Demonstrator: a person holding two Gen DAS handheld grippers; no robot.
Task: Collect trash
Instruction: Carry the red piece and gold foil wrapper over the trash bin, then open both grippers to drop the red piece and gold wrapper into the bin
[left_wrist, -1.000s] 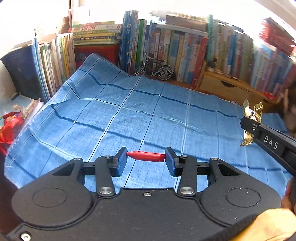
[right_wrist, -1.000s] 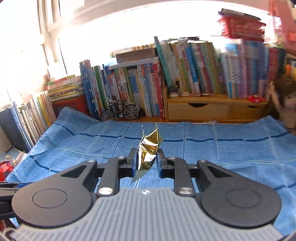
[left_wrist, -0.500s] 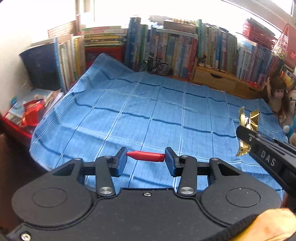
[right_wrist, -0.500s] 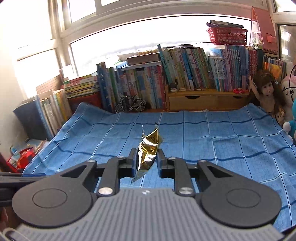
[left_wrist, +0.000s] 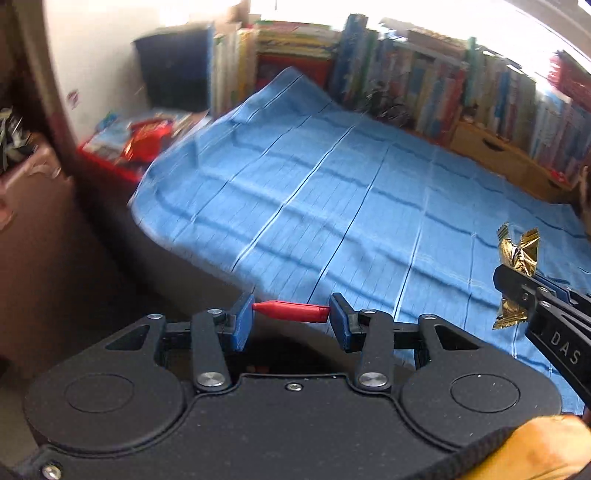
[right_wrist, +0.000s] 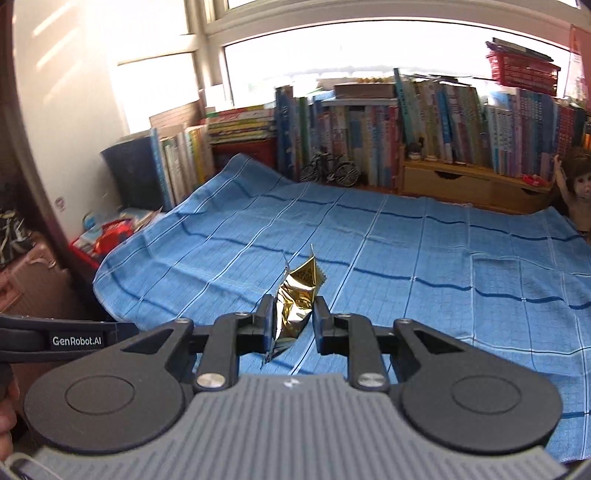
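My left gripper (left_wrist: 291, 316) is shut on a small red pointed piece of trash (left_wrist: 291, 310), pinched end to end between its blue pads, over the near-left edge of the blue checked cloth (left_wrist: 332, 206). My right gripper (right_wrist: 294, 320) is shut on a crumpled gold foil wrapper (right_wrist: 299, 299), which sticks up above its jaws. In the left wrist view the same gold wrapper (left_wrist: 517, 254) shows at the right edge, held by the right gripper's black fingers. In the right wrist view the left gripper's body shows at the left edge.
Rows of books (right_wrist: 369, 122) line the back and left of the cloth, with a model bicycle (right_wrist: 330, 171) and a wooden drawer box (right_wrist: 472, 184). A red tray of clutter (left_wrist: 125, 144) sits left of the cloth. A doll (right_wrist: 576, 192) stands at far right. A brown bin (left_wrist: 22, 184) is lower left.
Both grippers have drawn back and to the left, so the cloth's left edge, the red tray and the brown bin have come into view. Both grips are unchanged.
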